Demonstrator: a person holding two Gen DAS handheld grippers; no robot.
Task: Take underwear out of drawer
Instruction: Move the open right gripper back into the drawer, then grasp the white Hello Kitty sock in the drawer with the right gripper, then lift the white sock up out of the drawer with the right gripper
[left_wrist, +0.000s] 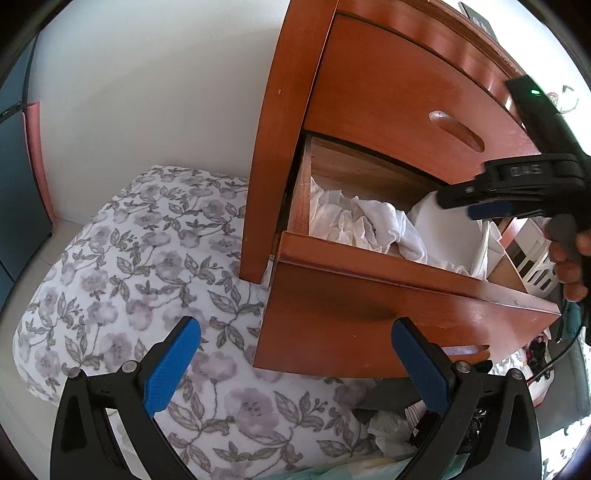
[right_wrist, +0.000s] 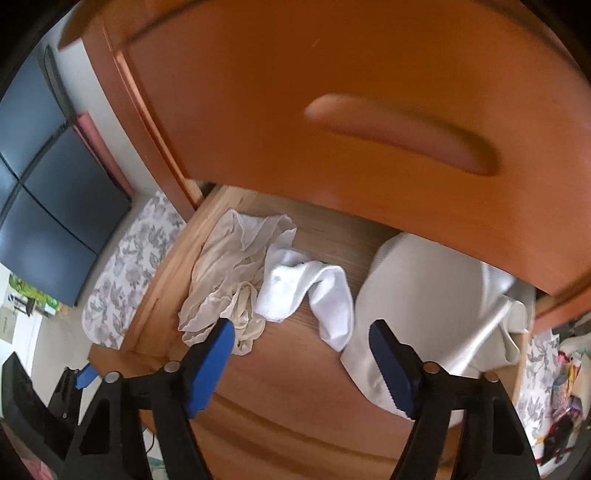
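The wooden drawer (left_wrist: 406, 273) stands pulled out of the nightstand. A crumpled cream sheer underwear piece (right_wrist: 229, 277) lies at its left end, a white sock-like cloth (right_wrist: 306, 288) beside it, and a larger white garment (right_wrist: 417, 302) to the right. My right gripper (right_wrist: 303, 332) hangs open just above these clothes; its left fingertip (right_wrist: 221, 332) overlaps the cream piece's edge and nothing is pinched. From the left wrist view the right gripper (left_wrist: 465, 203) reaches into the drawer from the right. My left gripper (left_wrist: 295, 326) is open and empty in front of the drawer's front panel.
The shut upper drawer front (right_wrist: 369, 110) overhangs the open drawer closely. A floral-print pillow (left_wrist: 129, 277) lies on the floor left of the nightstand. Dark cabinet doors (right_wrist: 48, 192) stand at the far left. Clutter lies on the floor at the right (right_wrist: 561, 387).
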